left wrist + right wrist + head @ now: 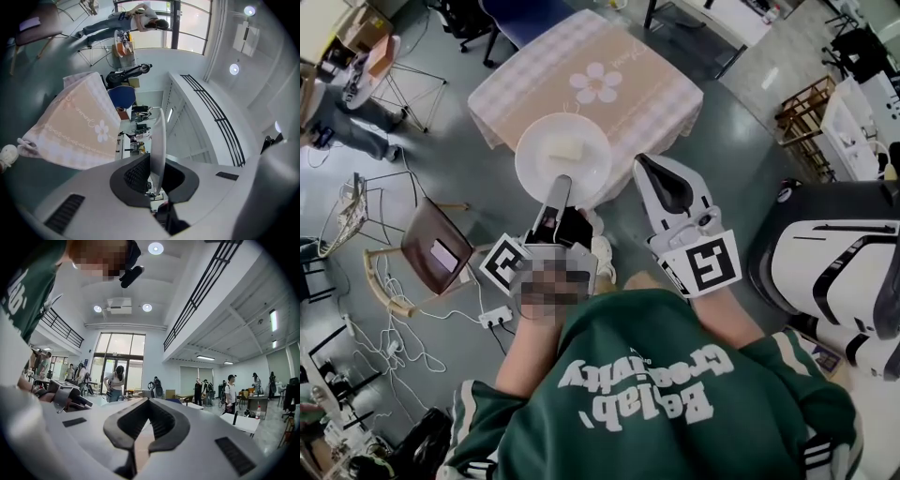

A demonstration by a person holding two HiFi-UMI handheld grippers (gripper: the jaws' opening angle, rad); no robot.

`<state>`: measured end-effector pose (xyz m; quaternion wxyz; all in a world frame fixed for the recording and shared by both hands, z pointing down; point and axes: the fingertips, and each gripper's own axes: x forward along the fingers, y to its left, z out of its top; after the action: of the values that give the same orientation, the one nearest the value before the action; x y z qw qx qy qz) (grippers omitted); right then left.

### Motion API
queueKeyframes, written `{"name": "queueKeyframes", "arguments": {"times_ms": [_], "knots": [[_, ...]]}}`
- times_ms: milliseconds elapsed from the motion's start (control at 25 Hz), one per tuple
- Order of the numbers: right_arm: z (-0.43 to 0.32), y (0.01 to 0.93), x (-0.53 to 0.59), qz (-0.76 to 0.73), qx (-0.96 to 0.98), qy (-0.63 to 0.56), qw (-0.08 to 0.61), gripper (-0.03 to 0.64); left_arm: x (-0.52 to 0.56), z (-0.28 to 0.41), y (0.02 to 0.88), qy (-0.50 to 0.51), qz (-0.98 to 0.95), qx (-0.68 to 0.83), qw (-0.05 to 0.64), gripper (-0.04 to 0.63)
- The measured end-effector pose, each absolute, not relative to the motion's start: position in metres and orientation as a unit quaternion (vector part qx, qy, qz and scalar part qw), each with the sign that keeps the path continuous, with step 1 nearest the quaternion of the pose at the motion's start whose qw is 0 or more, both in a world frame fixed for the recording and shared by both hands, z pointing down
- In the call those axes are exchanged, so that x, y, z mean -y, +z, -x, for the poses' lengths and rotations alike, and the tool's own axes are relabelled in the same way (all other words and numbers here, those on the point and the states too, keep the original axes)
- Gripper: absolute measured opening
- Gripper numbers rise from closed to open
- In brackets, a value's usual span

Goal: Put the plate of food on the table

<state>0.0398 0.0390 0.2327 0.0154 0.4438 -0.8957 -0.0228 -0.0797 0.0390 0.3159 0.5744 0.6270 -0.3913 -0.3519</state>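
A white plate [562,155] carrying a pale block of food [565,148] hangs over the near edge of a table with a pink checked cloth and a flower print [619,94]. My left gripper [555,192] is shut on the plate's near rim. In the left gripper view the plate [158,140] stands edge-on between the pads of the left gripper [154,176], with the table [79,126] to the left. The right gripper [649,171] floats just right of the plate, shut and empty. In its own view the right gripper [149,401] faces a hall.
A brown chair [436,246] and a white power strip [495,317] with cables sit on the floor to the left. A large white and black machine [834,262] stands at the right, a wooden rack [806,112] behind it. Several people [115,380] stand in the hall.
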Motion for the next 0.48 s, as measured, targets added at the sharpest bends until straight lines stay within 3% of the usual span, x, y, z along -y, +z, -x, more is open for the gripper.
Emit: {"name": "queueKeyframes", "arguments": {"times_ms": [480], "knots": [[-0.023,0.233,-0.008,-0.452,0.892,-0.019,0.012,0.015,-0.006,0.096,0.315,-0.346,-0.633,0.387,0.574,0.031]]}}
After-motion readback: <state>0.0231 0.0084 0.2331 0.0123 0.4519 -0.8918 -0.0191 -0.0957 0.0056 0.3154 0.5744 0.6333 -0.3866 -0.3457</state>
